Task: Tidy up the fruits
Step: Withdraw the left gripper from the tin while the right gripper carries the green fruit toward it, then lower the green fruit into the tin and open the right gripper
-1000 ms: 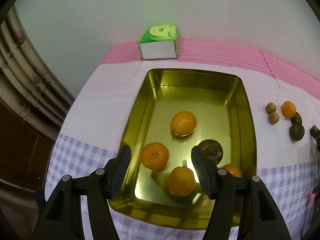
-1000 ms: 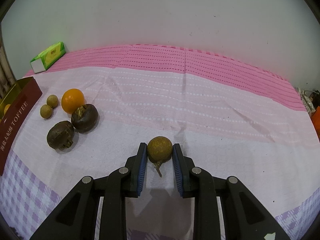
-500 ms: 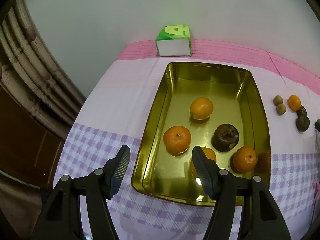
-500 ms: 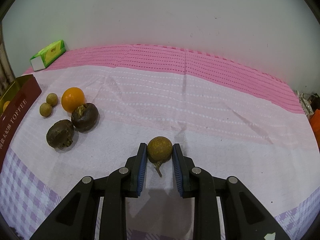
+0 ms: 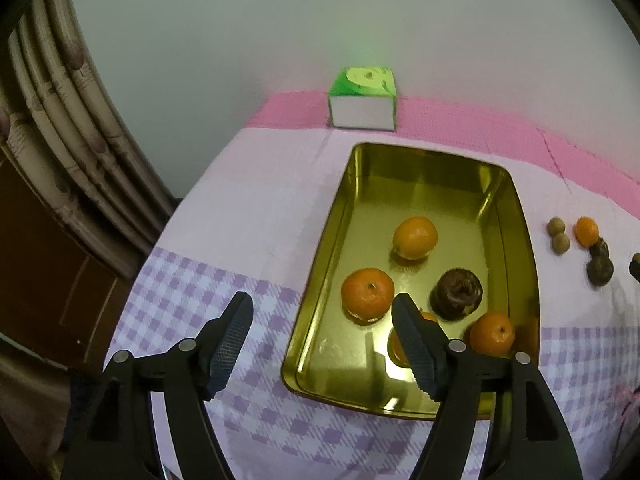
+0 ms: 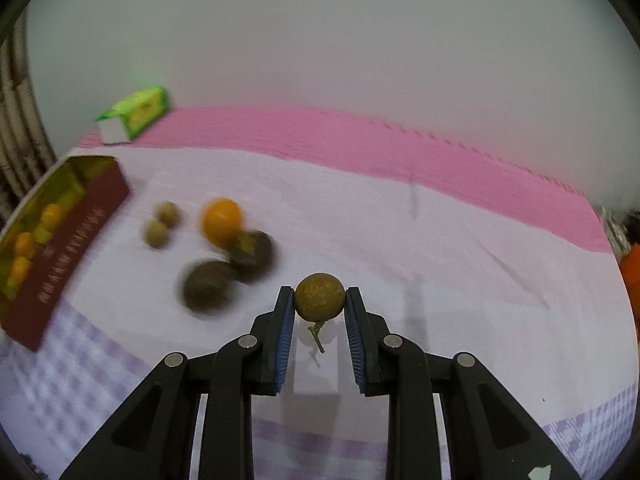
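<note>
A gold tin tray holds several oranges, such as one orange, and a dark brown fruit. My left gripper is open and empty above the tray's near left corner. My right gripper is shut on a small brown round fruit with a stem, held above the cloth. On the cloth lie an orange, two dark fruits and two small brown fruits. The tray shows at the left in the right wrist view.
A green tissue box stands at the back by the wall; it also shows in the right wrist view. A wooden bamboo-like frame stands left of the table. An orange thing sits at the right edge.
My left gripper has drawn back and left from over the tray, still open. My right gripper has lifted and swung left with the small brown fruit in it.
</note>
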Demonstrator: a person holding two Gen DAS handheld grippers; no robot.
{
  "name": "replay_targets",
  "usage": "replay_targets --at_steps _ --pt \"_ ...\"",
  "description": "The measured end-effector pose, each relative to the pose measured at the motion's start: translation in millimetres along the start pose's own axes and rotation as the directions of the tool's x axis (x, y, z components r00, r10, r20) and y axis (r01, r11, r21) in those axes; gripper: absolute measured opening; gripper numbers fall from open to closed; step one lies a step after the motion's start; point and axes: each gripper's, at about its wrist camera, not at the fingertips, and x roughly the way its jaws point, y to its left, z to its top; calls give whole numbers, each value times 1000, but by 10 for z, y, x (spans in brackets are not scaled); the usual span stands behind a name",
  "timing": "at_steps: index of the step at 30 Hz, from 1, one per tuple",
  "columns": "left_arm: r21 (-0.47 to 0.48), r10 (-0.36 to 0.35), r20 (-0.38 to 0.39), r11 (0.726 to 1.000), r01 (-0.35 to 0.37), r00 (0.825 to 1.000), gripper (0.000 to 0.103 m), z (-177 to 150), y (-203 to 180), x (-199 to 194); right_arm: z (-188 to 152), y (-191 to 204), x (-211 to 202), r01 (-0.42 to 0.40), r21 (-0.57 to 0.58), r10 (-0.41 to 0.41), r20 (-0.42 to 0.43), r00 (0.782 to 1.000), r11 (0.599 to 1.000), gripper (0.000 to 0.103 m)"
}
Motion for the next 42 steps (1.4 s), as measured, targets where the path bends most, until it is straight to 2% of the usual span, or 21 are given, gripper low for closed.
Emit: replay_targets --at_steps 7,14,18,25,30,42 --pt "-63 11 17 998 -10 1000 77 42 160 -75 192 727 -296 -168 -96 172 38 984 981 23" --pt "-158 51 26 986 -47 998 78 56 442 -136 350 1578 -449 -330 -210 343 28 939 920 23" --pt "-202 59 13 978 -55 998 78 55 566 -116 365 1990 -441 -386 -263 400 -2 917 884 23" --pt "-270 65 -18 960 -67 998 81 21 757 -83 259 2376 -276 -410 -301 409 -67 910 861 24" --pt "-302 66 -36 950 -74 997 83 14 823 -53 191 2421 -178 -414 -302 403 -101 910 858 23" --pt "-292 65 -39 954 -73 997 83 16 812 -32 109 2484 -47 -419 -304 395 -142 908 855 24"
